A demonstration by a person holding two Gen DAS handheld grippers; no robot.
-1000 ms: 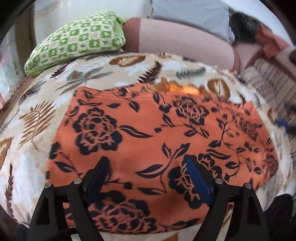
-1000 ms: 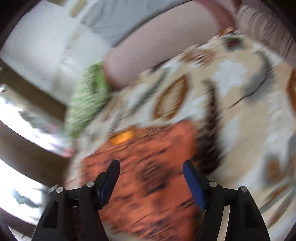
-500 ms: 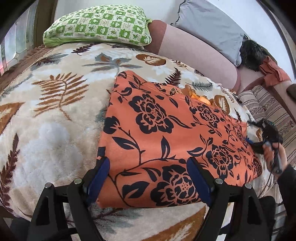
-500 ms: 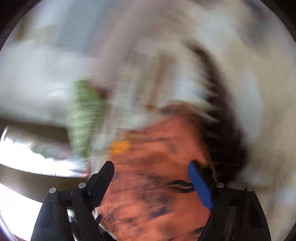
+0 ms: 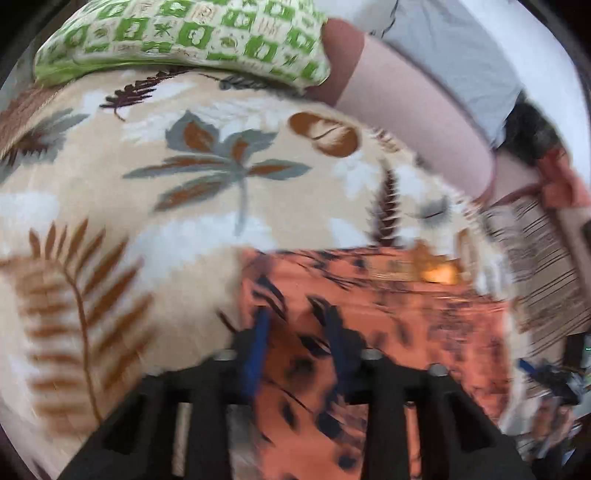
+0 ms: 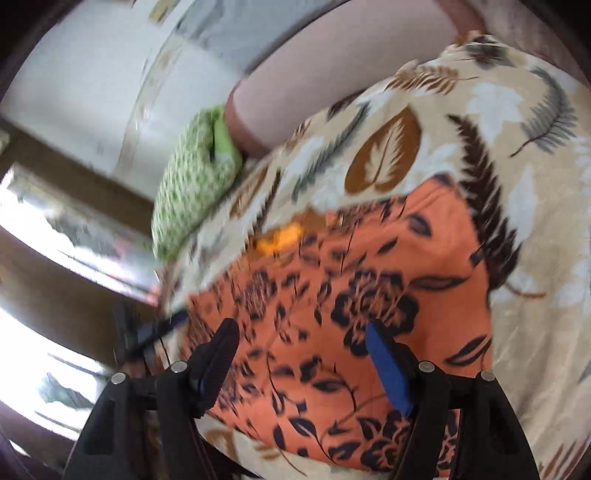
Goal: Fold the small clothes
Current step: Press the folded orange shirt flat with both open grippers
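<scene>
An orange cloth with dark flowers (image 5: 406, 314) lies flat on a leaf-patterned blanket (image 5: 184, 221). My left gripper (image 5: 295, 317) is at the cloth's near left corner. Its jaws are closing, and a fold of the orange fabric is pinched between the blue pads. The left wrist view is blurred. In the right wrist view the same cloth (image 6: 369, 258) spreads under my right gripper (image 6: 301, 328), which stands open above the cloth's near edge with nothing gripped.
A green checked pillow (image 5: 184, 33) and a pink bolster (image 5: 406, 110) lie at the far side of the blanket (image 6: 517, 129). A grey pillow (image 5: 461, 48) leans behind them. Striped fabric (image 5: 535, 258) lies to the right. A bright window (image 6: 55, 221) is beyond the bed's left edge.
My left gripper slid left along the cloth's near edge to its corner, and its jaws narrowed onto the fabric. The right gripper shifted a little and stayed open.
</scene>
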